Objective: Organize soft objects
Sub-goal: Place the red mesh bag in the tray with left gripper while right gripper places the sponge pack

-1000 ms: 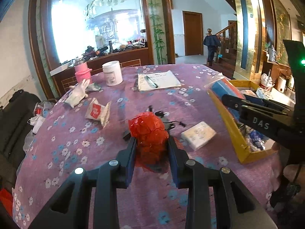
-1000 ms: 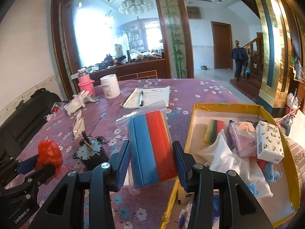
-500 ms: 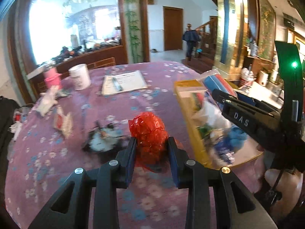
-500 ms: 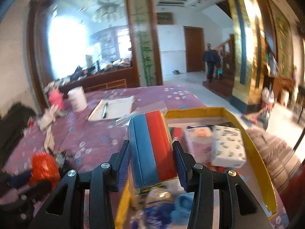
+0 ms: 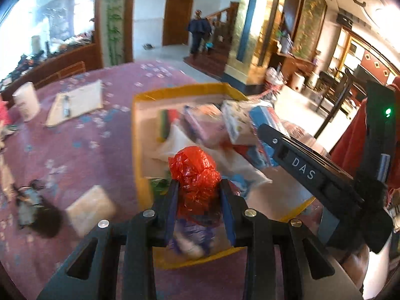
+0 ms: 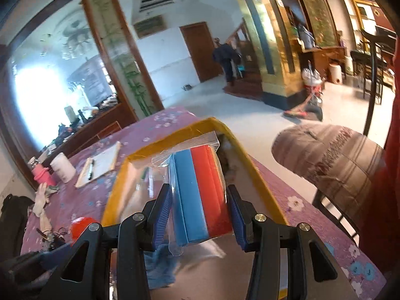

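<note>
**Soft objects: both in jaws, over the yellow box**

Red crinkled plastic bundle (image 5: 193, 172) sits pinched between the left gripper (image 5: 198, 200) pads, jaws narrowed down onto it, both blue pads pressing its sides. Bundle bulges above the fingertips. It hangs over the near-left corner of the yellow box (image 5: 138, 135); something bluish-purple shows blurred under it, can't tell what.

Bagged sponge block (image 6: 197, 195), blue half and red half in a clear zip bag, is clamped upright between the right gripper (image 6: 200, 210) pads. Jaws moderately apart, width set by the block. Bag top sticks up past the block. It's held over the box interior, above the box (image 6: 247, 155) floor, not touching it as far as visible.

Box contents from the left wrist view: tissue pack (image 5: 236, 122), striped rainbow item (image 5: 163, 122), white cloth (image 5: 175, 140), more blurred packs. Right gripper body, marked DAS, crosses the right side of that view.

Outside the box on the purple floral tablecloth (image 5: 75, 145): small flat white pack (image 5: 91, 206) just left of the box, dark tangle of parts (image 5: 30, 200) further left, notepad with pen (image 5: 75, 102), white jar (image 5: 26, 101). Padded chair (image 6: 330, 160) beside the table edge. A person (image 5: 198, 35) stands at the far stairs.
</note>
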The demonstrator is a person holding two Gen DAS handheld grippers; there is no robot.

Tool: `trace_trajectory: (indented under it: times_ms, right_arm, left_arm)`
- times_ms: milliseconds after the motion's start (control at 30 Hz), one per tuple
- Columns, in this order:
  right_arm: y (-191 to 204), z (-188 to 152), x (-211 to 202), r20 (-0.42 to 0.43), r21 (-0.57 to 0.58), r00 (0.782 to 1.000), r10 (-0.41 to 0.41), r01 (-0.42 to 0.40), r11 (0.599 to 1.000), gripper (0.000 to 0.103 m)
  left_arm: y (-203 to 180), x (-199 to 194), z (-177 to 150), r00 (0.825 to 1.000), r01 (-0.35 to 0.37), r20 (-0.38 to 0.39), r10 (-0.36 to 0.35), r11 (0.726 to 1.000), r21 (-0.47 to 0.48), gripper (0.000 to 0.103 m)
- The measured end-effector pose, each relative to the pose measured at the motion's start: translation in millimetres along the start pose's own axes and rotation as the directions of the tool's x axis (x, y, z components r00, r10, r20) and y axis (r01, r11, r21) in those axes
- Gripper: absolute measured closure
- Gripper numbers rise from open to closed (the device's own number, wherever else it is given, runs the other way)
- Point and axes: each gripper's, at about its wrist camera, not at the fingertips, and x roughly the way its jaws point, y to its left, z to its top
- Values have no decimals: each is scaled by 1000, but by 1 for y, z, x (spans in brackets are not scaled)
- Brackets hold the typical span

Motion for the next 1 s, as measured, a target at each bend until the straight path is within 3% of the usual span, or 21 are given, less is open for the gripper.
trace_trajectory:
  times_ms: [300, 533, 633, 800, 1000]
  right_arm:
    - [6, -6, 17, -70, -15, 997, -37, 36, 999, 55]
    - [8, -8, 17, -73, -19, 997, -34, 32, 999, 55]
    - [8, -7, 15, -65, -18, 997, -33, 32, 999, 54]
    - [9, -6, 10, -43, -18, 998, -42, 41, 999, 51]
    - [9, -3, 1, 10, -6, 999, -38, 38, 999, 45]
  left_arm:
    - [-9, 28, -10, 998, 45, -45, -43, 998, 52, 72]
    - [-10, 22, -12, 1000, 22, -12, -21, 996, 86, 72]
    - [-14, 17, -14, 1000, 17, 4, -17, 995, 96, 68]
    - [-16, 8, -14, 999, 16, 36, -20, 995, 98, 49]
    - [-13, 1, -12, 998, 15, 59, -21, 996, 90, 47]
